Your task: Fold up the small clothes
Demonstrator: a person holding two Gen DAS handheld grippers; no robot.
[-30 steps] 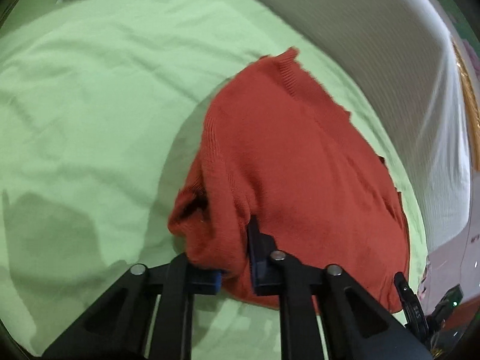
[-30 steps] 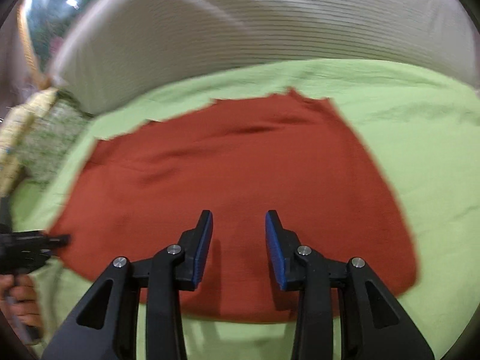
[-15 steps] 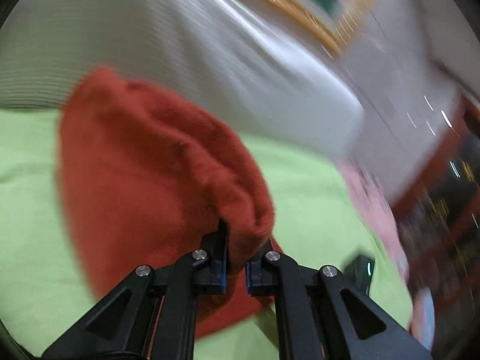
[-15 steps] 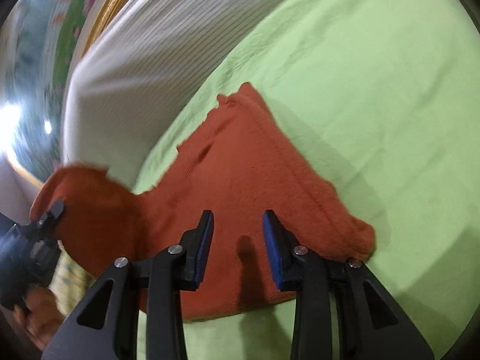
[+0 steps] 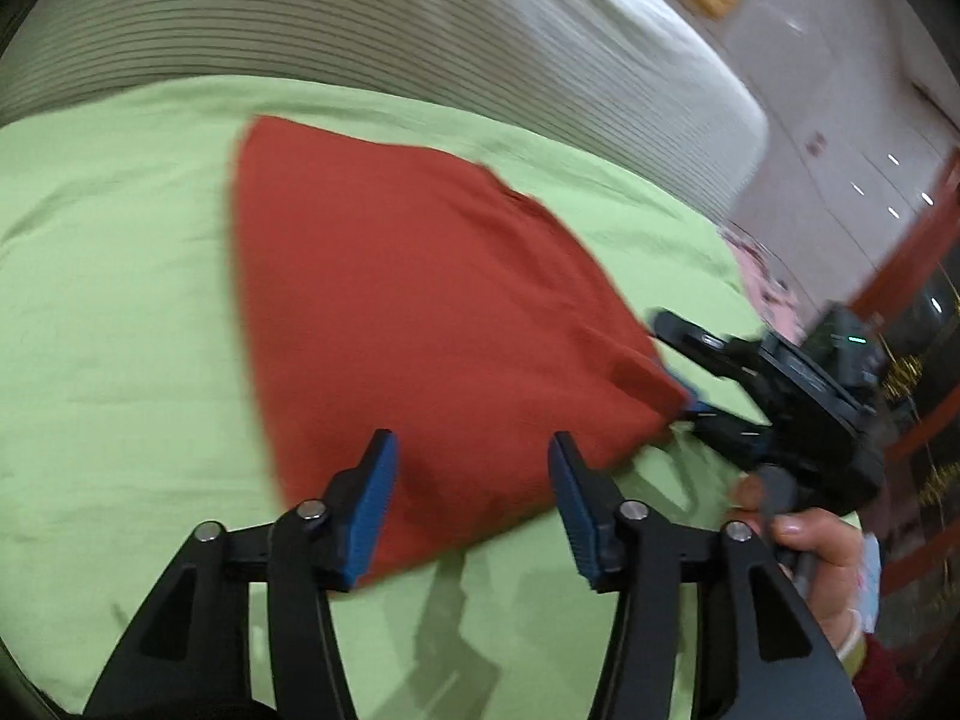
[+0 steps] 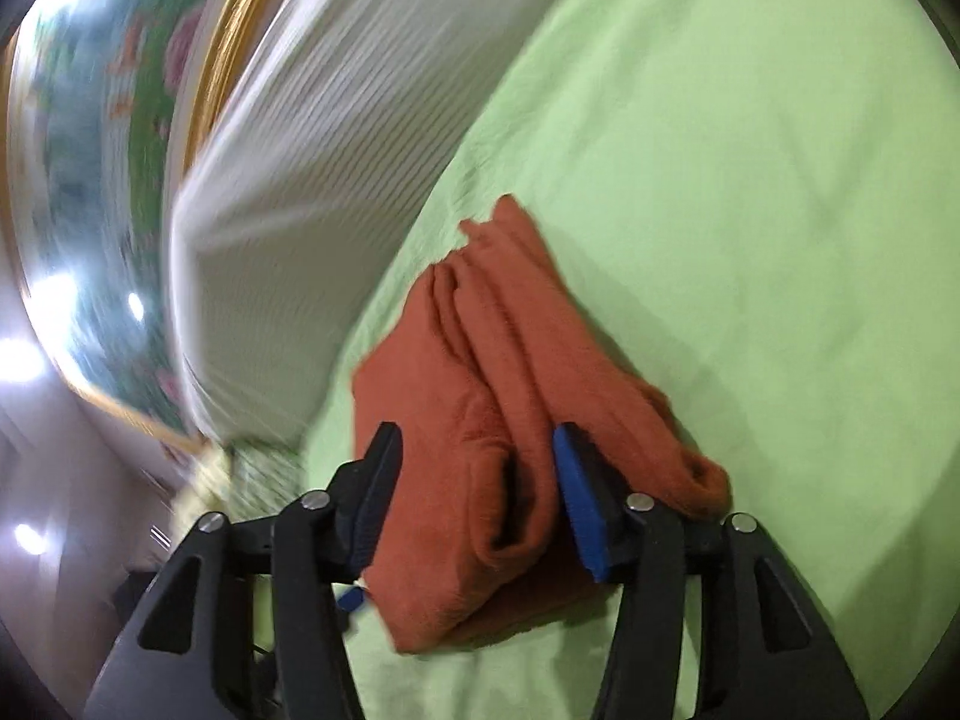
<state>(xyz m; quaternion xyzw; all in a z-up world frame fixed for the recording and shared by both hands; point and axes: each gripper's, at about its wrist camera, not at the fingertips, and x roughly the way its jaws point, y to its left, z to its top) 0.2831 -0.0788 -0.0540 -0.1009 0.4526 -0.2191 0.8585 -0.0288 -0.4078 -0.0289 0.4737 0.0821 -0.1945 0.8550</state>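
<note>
A rust-red knitted garment (image 5: 420, 312) lies folded on the green bedsheet (image 5: 120, 300). In the left wrist view my left gripper (image 5: 471, 504) is open, hovering over the garment's near edge and holding nothing. My right gripper (image 5: 690, 372) shows there at the garment's right corner, with a hand behind it. In the right wrist view the right gripper (image 6: 474, 492) is open, its jaws standing either side of the garment's thick folded edge (image 6: 510, 438), not closed on it.
A white ribbed headboard cushion (image 5: 420, 30) runs along the far side of the bed. A gold-framed picture (image 6: 90, 150) hangs behind it. A patterned pillow (image 6: 240, 480) lies at the bed's edge. Red furniture (image 5: 912, 252) stands at the right.
My left gripper let go of the garment and opened; the lifted half now lies folded over flat. My right gripper moved to the folded edge, still open.
</note>
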